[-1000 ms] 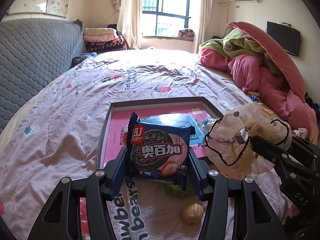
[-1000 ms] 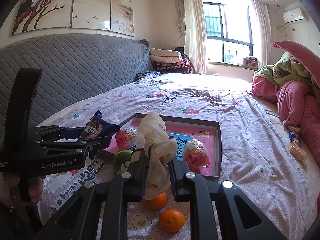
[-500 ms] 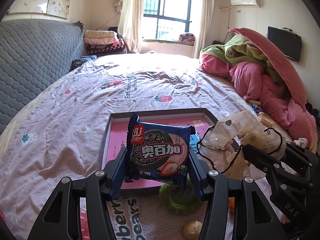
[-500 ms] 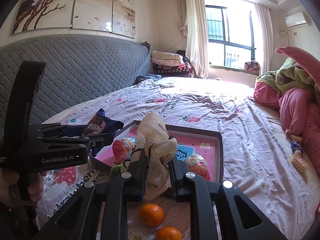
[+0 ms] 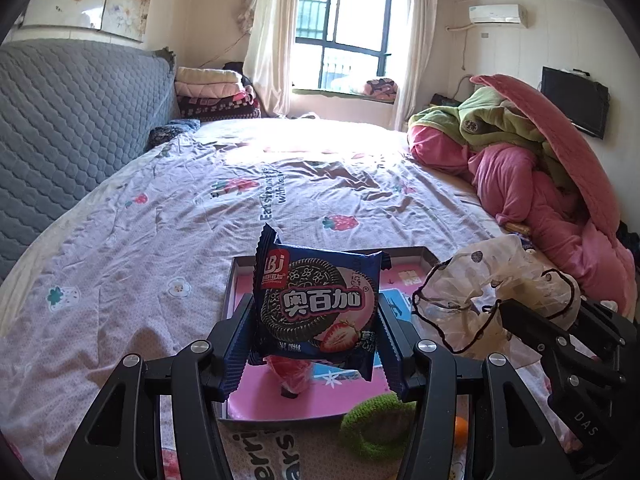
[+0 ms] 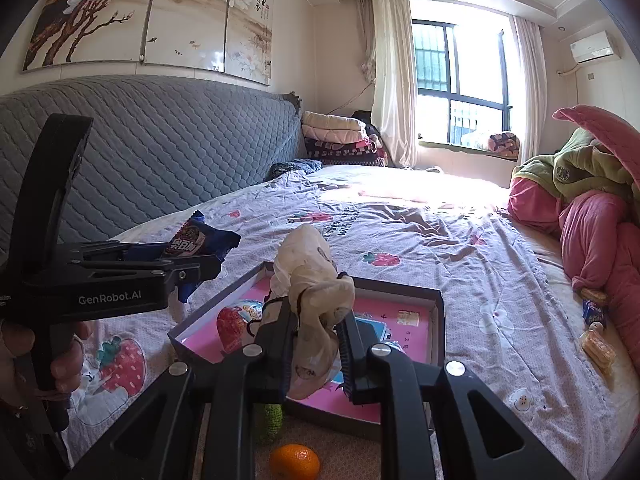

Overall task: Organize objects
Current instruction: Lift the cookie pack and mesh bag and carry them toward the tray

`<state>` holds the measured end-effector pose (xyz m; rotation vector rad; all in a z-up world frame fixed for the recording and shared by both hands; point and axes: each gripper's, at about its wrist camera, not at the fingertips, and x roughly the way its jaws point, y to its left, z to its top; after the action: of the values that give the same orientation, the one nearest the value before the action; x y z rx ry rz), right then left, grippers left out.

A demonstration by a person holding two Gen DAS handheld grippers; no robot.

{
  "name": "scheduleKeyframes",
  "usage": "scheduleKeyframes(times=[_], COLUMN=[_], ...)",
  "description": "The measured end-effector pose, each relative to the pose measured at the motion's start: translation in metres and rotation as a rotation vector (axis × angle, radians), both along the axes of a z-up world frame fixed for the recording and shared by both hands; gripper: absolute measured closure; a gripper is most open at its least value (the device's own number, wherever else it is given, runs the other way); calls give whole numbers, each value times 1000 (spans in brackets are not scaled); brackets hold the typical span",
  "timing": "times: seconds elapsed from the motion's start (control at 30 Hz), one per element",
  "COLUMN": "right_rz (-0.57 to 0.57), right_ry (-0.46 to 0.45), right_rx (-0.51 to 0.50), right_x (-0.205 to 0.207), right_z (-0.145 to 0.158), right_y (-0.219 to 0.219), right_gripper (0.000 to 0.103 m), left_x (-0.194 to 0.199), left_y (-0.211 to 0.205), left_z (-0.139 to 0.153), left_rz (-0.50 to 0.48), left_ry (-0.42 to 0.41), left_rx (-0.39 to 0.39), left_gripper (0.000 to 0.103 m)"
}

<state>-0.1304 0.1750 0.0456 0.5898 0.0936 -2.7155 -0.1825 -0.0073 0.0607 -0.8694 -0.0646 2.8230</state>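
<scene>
Packet of strawberry sandwich cookies (image 5: 316,312) is light and crackly, its contents brittle, so we judge that a grip by the side edges is best. The left gripper (image 5: 316,344) holds it upright between its pads, above the near edge of the pink tray (image 5: 236,280). The right gripper (image 6: 314,344) is closed narrow on a soft, crumpled polka-dot plastic bag (image 6: 312,280), over the tray's near edge.

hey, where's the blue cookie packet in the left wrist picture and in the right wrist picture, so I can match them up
Left wrist view: the blue cookie packet sits centre, low in the picture, clamped between the left gripper jaws.
Right wrist view: the packet is at mid-left, seen edge-on, poking out of the left gripper.
Shared landmark: the pink-lined tray on the bed.
</scene>
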Motion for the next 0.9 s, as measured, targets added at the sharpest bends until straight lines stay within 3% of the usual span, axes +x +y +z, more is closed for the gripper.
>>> scheduleKeyframes(times=[0.9], right_rz=[-2], right_ry=[69], right_rx=[6], right_x=[-42], right_z=[23], right_y=[-2], right_gripper=[83], left_x=[-35], left_y=[-28], left_z=[7], left_rz=[63], left_ry=[23], left_rx=[24], left_gripper=[45])
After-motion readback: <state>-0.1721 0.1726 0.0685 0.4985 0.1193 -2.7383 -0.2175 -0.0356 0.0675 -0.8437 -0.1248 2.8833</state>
